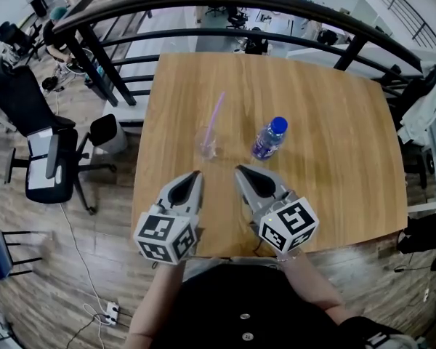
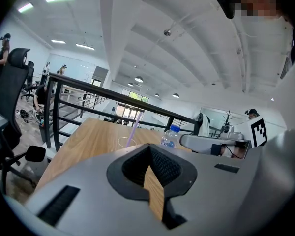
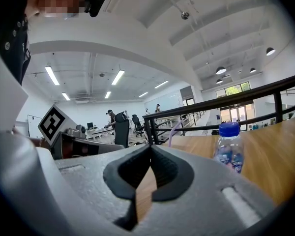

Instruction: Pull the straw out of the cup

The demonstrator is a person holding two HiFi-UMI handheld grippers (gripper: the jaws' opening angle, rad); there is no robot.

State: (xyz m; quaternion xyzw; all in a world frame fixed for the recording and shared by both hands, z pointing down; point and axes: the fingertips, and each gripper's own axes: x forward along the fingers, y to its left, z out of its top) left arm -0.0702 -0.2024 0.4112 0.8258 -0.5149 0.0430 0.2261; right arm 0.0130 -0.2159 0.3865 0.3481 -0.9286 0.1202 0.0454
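Straw (image 1: 216,112) leans toward twelve o'clock in the clear cup (image 1: 207,145) on my table (image 1: 334,122), bottle (image 1: 269,138) at its three o'clock. Left tongs (image 1: 195,174) and right tongs (image 1: 239,169) hover at the cup's six o'clock, both pressed together, empty. I see the whole cup in the head view; my right gripper view catches only the straw's top.

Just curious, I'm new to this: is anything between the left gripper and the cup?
No. In the head view only bare table separates the left gripper from the cup.
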